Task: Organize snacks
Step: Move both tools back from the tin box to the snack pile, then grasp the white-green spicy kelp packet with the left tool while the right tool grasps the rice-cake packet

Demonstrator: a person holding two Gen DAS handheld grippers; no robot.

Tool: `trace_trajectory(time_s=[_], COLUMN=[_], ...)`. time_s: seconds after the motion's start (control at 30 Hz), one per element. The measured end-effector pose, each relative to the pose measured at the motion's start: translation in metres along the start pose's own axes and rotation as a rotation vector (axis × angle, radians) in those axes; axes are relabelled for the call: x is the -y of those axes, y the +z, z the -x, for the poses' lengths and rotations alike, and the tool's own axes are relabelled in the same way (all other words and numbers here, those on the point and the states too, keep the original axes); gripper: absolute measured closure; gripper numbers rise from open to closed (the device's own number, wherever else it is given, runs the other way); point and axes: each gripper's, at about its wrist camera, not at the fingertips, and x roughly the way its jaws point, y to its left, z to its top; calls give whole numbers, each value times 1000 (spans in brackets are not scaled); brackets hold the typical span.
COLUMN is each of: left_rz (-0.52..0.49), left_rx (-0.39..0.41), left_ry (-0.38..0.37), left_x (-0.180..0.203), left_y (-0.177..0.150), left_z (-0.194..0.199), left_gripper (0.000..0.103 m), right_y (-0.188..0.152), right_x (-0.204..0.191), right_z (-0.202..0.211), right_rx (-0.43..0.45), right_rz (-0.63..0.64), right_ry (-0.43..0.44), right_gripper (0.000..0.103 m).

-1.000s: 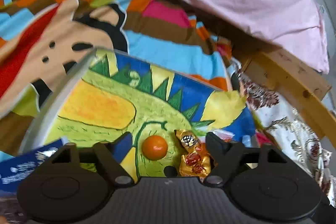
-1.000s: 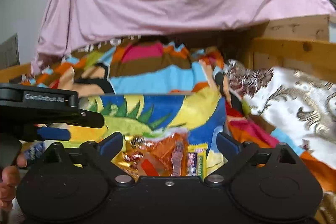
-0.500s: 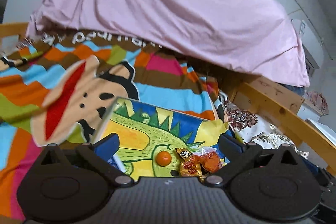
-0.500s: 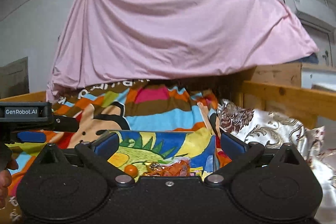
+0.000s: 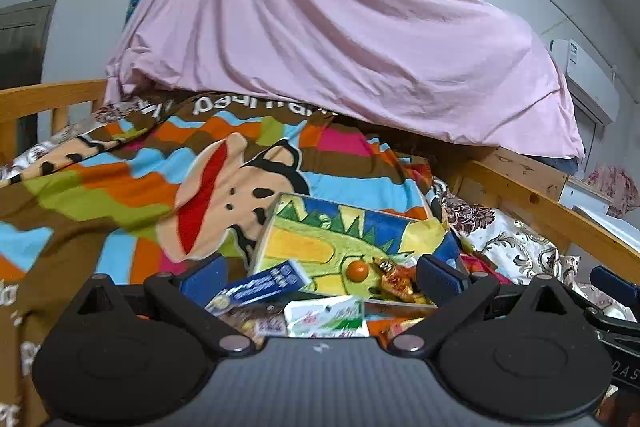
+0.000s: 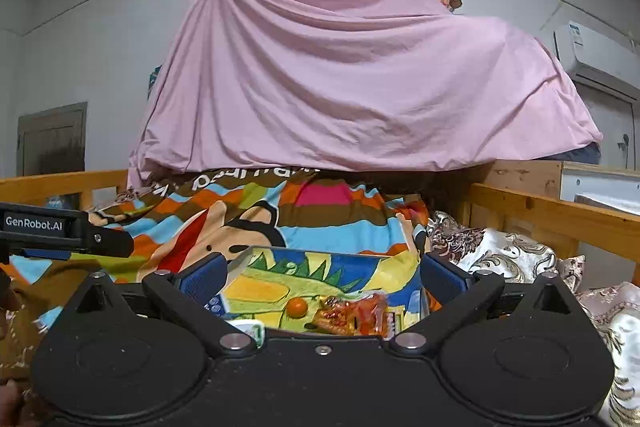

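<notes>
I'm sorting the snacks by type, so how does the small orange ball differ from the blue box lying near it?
The orange ball is round, plain and glossy; the blue box is long, flat-sided and printed with white markings. The ball is much smaller than the box. The ball sits well inside the dinosaur-print tray, while the box lies tilted across the tray's near left edge. Both lie loose, held by neither gripper.

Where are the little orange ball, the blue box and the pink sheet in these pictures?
orange ball [image 5: 357,270]: left wrist view, middle of its round face.
blue box [image 5: 260,285]: left wrist view, its printed long side.
pink sheet [image 6: 360,83]: right wrist view, middle of the draped cloth.
</notes>
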Motion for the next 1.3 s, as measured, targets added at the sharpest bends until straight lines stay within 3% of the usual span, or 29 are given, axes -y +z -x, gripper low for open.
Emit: trace_trajectory(time_s=[0.4, 0.93, 1.3], left_rz=[-1, -9, -9], left_rx=[-35, -168, -232], left_ry=[41, 79, 54], left_x=[-23, -40, -36], left_y=[-26, -51, -59], left_z=[38, 19, -1], left_gripper=[1, 1, 1], right_y=[-15, -44, -43], right_x=[-26, -38, -24], right_z=[24, -15, -29], right_rx=[-84, -344, -398], right_rz=[62, 144, 79], right_ry=[-41, -49, -5], right_gripper=[1, 1, 1])
